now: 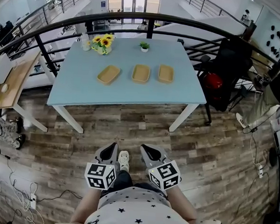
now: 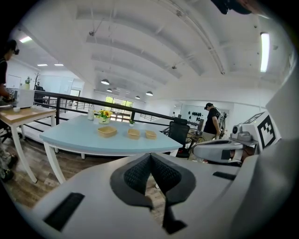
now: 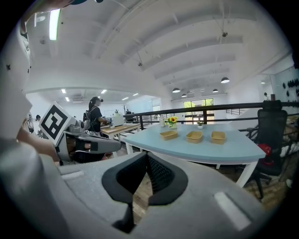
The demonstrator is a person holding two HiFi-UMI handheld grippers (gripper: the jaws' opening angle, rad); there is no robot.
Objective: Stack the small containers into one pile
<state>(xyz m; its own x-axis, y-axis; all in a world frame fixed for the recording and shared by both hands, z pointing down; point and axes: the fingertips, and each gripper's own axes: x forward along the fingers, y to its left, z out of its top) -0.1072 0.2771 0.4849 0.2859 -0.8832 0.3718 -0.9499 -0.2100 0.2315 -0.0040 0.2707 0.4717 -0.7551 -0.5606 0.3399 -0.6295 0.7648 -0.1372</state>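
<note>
Tan containers sit empty, apart, on the table; both hand-held grippers are closed.

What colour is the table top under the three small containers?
Pale blue table top, with white legs; the head view shows it best.

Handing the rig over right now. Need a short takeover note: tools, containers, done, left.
Left tool: shut, empty, held low in front of the person, well short of the table.
Right tool: shut, empty, beside the left one.
Containers: three in a row on the table, apart from one another: left container, middle container, right container. All sit open side up, none nested.
Done: nothing stacked yet.
Left: step up to the table, set one container into another, then add the third to make one pile.
</note>
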